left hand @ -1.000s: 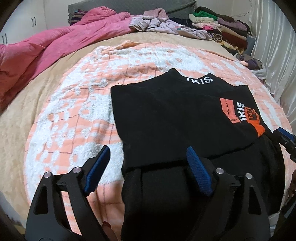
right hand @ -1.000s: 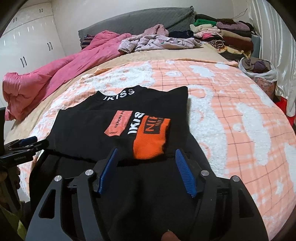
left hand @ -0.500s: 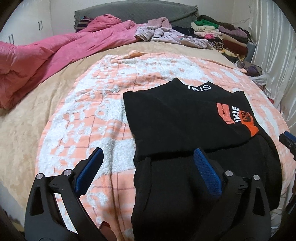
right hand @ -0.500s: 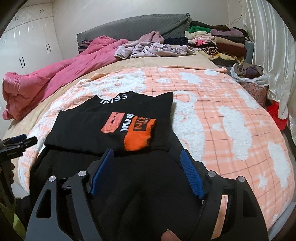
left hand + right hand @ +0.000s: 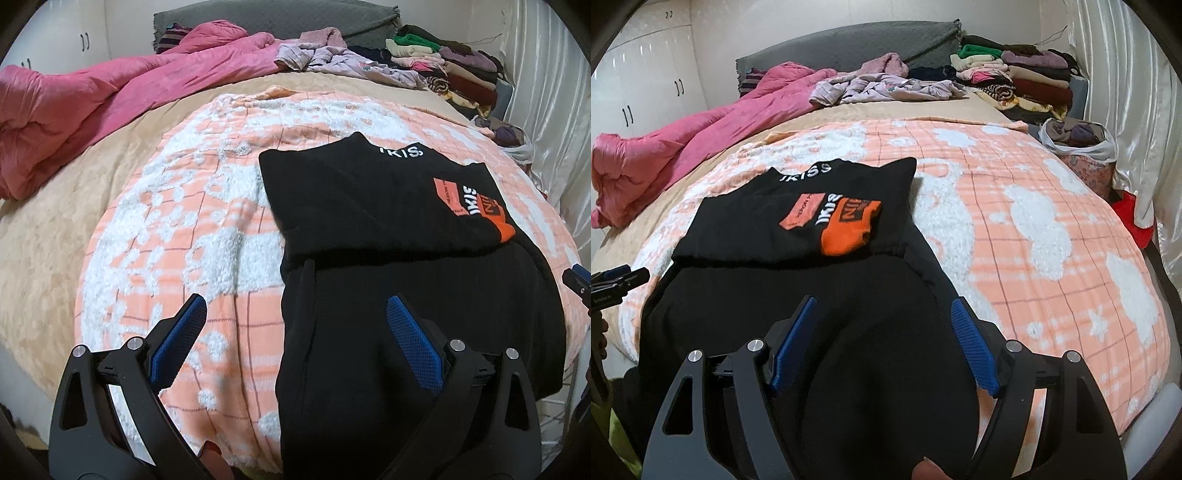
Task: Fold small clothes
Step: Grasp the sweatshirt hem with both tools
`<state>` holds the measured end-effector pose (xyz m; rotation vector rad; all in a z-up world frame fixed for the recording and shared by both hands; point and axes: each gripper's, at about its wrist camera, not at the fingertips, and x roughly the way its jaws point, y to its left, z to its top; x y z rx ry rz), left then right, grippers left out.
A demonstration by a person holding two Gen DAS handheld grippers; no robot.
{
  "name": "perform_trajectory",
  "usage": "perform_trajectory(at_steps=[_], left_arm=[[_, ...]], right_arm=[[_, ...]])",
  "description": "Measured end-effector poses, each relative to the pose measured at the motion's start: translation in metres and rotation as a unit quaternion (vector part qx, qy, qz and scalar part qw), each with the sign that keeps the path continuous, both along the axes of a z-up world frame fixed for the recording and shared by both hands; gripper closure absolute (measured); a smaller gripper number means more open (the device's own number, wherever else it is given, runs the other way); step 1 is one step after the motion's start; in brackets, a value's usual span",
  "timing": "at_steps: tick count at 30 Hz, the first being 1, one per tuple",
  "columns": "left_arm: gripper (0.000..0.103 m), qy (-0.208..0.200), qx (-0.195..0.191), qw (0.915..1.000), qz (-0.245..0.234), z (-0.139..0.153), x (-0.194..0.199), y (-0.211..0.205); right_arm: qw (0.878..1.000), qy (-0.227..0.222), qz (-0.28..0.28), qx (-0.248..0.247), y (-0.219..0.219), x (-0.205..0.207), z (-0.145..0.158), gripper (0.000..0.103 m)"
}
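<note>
A black top (image 5: 369,206) (image 5: 746,236) with white lettering and an orange patch (image 5: 491,218) (image 5: 849,225) lies on the orange-and-white checked blanket (image 5: 177,229) (image 5: 1034,221). Its upper part is folded down over itself, and its lower part hangs over the bed's near edge. My left gripper (image 5: 294,301) hovers open above the garment's left edge, one finger over the blanket and the other over black cloth. Over the lower right part my right gripper (image 5: 883,300) also stands open. Neither holds anything. Each gripper's tip shows at the edge of the other's view.
A pink duvet (image 5: 92,99) (image 5: 683,140) lies bunched at the far left. Loose lilac clothes (image 5: 886,88) and a stack of folded clothes (image 5: 1015,77) sit by the grey headboard. A bag of clothes (image 5: 1078,140) and a white curtain (image 5: 1137,110) stand on the right.
Both grippers have drawn back from the folded top toward the bed's near edge, and their jaws stand wider than before. The garment has not moved.
</note>
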<state>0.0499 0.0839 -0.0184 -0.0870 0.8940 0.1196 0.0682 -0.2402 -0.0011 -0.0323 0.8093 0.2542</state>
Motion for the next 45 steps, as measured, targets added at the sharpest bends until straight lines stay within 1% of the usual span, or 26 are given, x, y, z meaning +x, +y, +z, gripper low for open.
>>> perform_trajectory(at_steps=[8, 11, 18, 23, 28, 29, 30, 31, 32, 33, 34, 35, 36, 38, 42, 45], left_arm=[[0.012, 0.001, 0.0, 1.0, 0.0, -0.001, -0.017, 0.001], [0.012, 0.005, -0.006, 1.0, 0.002, -0.003, -0.025, 0.003], [0.012, 0.015, -0.005, 0.9999, -0.001, -0.011, -0.047, 0.006], [0.012, 0.037, -0.015, 0.9992, -0.01, -0.026, -0.064, 0.004], [0.012, 0.06, -0.016, 0.9979, -0.022, -0.042, -0.075, -0.004], [0.012, 0.064, -0.016, 0.9976, -0.022, -0.045, -0.076, -0.005], [0.012, 0.067, -0.018, 0.9974, -0.02, -0.048, -0.077, -0.005], [0.015, 0.07, -0.021, 0.9972, -0.016, -0.051, -0.077, -0.005], [0.017, 0.072, -0.023, 0.9971, -0.013, -0.054, -0.078, -0.004], [0.025, 0.073, -0.024, 0.997, -0.011, -0.055, -0.078, -0.004], [0.033, 0.076, -0.024, 0.9968, -0.01, -0.057, -0.078, -0.003], [0.036, 0.082, -0.028, 0.9962, -0.01, -0.06, -0.078, -0.003], [0.037, 0.084, -0.031, 0.9959, -0.01, -0.061, -0.077, -0.003], [0.037, 0.084, -0.032, 0.9959, -0.008, -0.061, -0.078, -0.002], [0.037, 0.082, -0.03, 0.9962, -0.006, -0.059, -0.081, -0.001], [0.037, 0.09, -0.03, 0.9954, -0.009, -0.062, -0.084, -0.002]], right_arm=[[1.0, 0.01, 0.005, -0.008, -0.004, -0.015, -0.007, 0.029], [1.0, 0.015, 0.009, -0.014, -0.005, -0.021, -0.012, 0.029], [0.999, 0.041, 0.01, -0.032, -0.016, -0.039, -0.031, 0.029], [0.997, 0.07, 0.007, -0.043, -0.028, -0.049, -0.05, 0.029], [0.995, 0.085, 0.005, -0.052, -0.037, -0.056, -0.064, 0.029], [0.995, 0.087, 0.005, -0.053, -0.039, -0.057, -0.066, 0.031], [0.995, 0.088, 0.005, -0.053, -0.041, -0.058, -0.068, 0.033], [0.995, 0.09, 0.006, -0.051, -0.042, -0.059, -0.07, 0.036], [0.995, 0.092, 0.007, -0.048, -0.044, -0.06, -0.071, 0.045], [0.995, 0.093, 0.009, -0.044, -0.046, -0.06, -0.071, 0.062], [0.995, 0.093, 0.012, -0.039, -0.047, -0.061, -0.071, 0.07], [0.995, 0.09, 0.015, -0.033, -0.049, -0.062, -0.07, 0.083], [0.995, 0.09, 0.018, -0.027, -0.05, -0.062, -0.068, 0.088], [0.996, 0.085, 0.024, -0.022, -0.054, -0.065, -0.065, 0.092], [0.996, 0.068, 0.038, -0.045, -0.058, -0.074, -0.057, 0.096], [0.996, 0.067, 0.023, -0.057, -0.07, -0.074, -0.06, 0.096]])
